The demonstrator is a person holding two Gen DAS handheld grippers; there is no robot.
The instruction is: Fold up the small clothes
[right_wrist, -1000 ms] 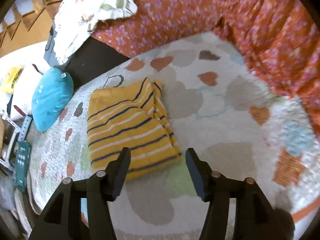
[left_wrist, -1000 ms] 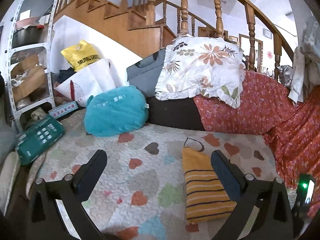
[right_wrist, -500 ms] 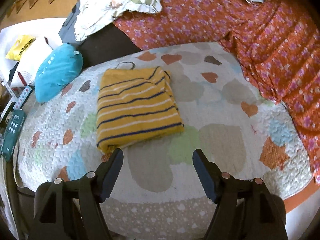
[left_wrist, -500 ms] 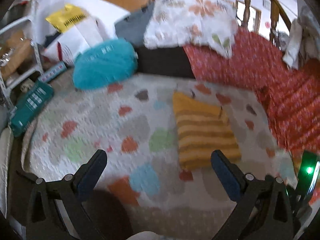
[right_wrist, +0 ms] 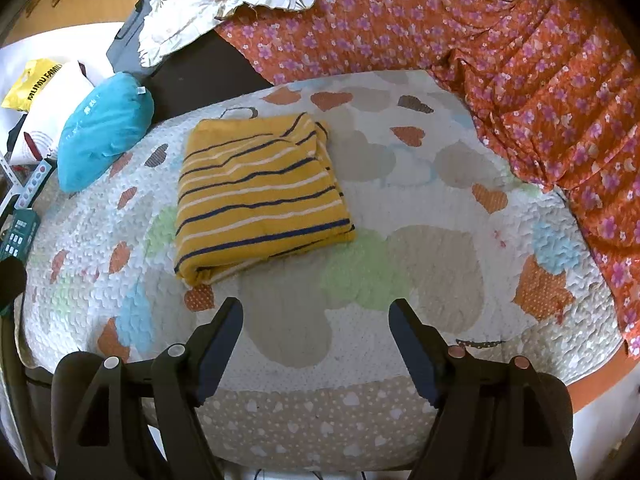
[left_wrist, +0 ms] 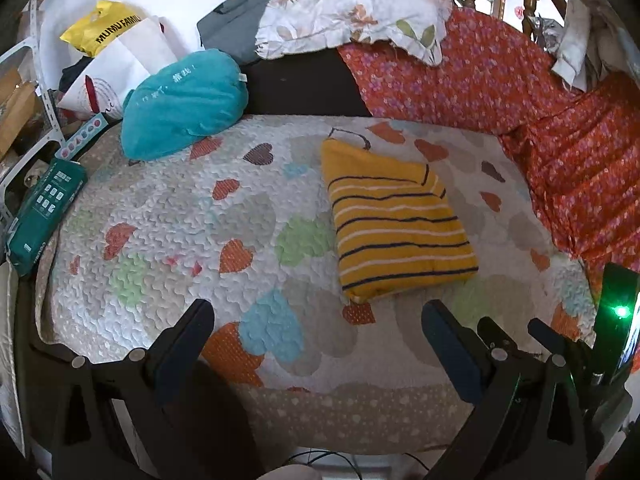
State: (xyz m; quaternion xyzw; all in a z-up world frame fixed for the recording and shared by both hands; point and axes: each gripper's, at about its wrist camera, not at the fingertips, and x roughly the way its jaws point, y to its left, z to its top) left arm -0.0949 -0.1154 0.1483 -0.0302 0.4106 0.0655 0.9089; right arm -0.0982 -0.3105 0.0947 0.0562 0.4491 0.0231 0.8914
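1. The folding looks finished: the yellow striped garment (right_wrist: 260, 196) lies as a compact, layered rectangle on the quilt (right_wrist: 420, 280), in the centre-left of the right wrist view and right of centre in the left wrist view (left_wrist: 396, 228). No loose sleeve or hem sticks out.
2. What is left, as far as can be judged, is at most a light squaring of the slightly uneven near edge, where stacked layers show. No other garment waiting to be folded can be seen.
3. The left gripper (left_wrist: 316, 340) hangs at the bottom of its frame with jaws spread wide, holding nothing and apart from the cloth.
4. The right gripper (right_wrist: 316, 332) is likewise spread and empty, just short of the garment's near edge.
5. The garment is a soft knit, mustard yellow with thin navy and white stripes.
6. The quilt is puckered, stitched cotton with pastel heart patches. A plush teal cushion (left_wrist: 184, 100) sits upper left, and an orange floral cover (right_wrist: 540, 80) drapes on the right.
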